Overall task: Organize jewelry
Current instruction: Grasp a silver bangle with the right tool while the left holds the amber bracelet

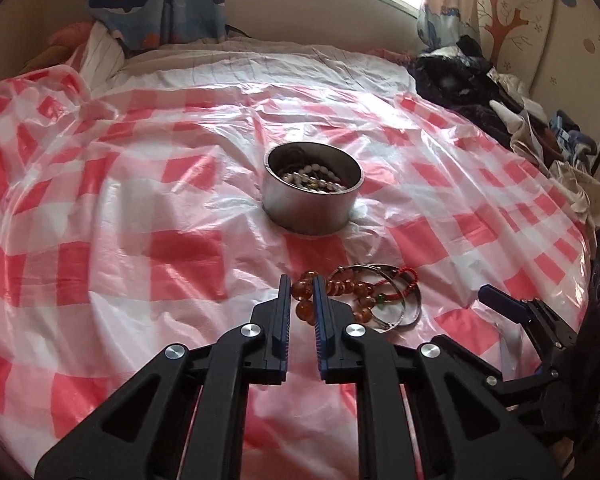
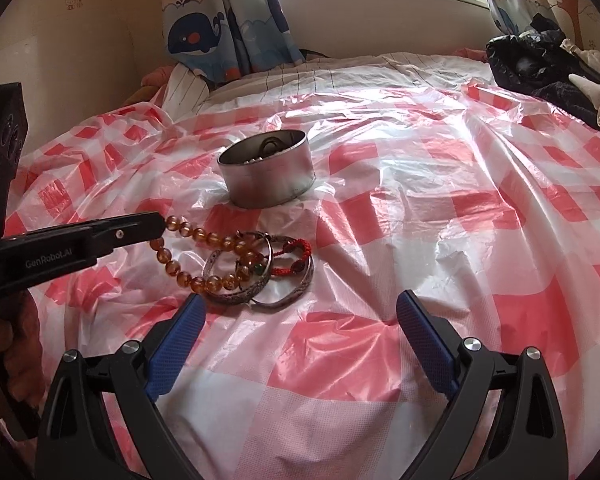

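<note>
A round metal tin [image 1: 311, 188] with pearls and other jewelry inside stands mid-bed; it also shows in the right wrist view [image 2: 269, 174]. In front of it lies a pile: an amber bead bracelet [image 1: 305, 309] [image 2: 188, 236], two silver bangles [image 1: 404, 312] [image 2: 240, 294] and a red cord bracelet [image 1: 400, 280] [image 2: 296, 258]. My left gripper [image 1: 301, 280] [image 2: 162, 222] is shut on the amber bead bracelet at its left end. My right gripper [image 2: 300, 312] is open and empty, just in front of the pile; one of its fingers [image 1: 504, 304] shows in the left wrist view.
A red-and-white checked plastic sheet [image 1: 140, 240] [image 2: 460, 240] covers the bed. Dark clothes [image 1: 472, 80] [image 2: 540, 64] are heaped at the far right. Whale-print curtains [image 2: 228, 32] and a window are behind the bed.
</note>
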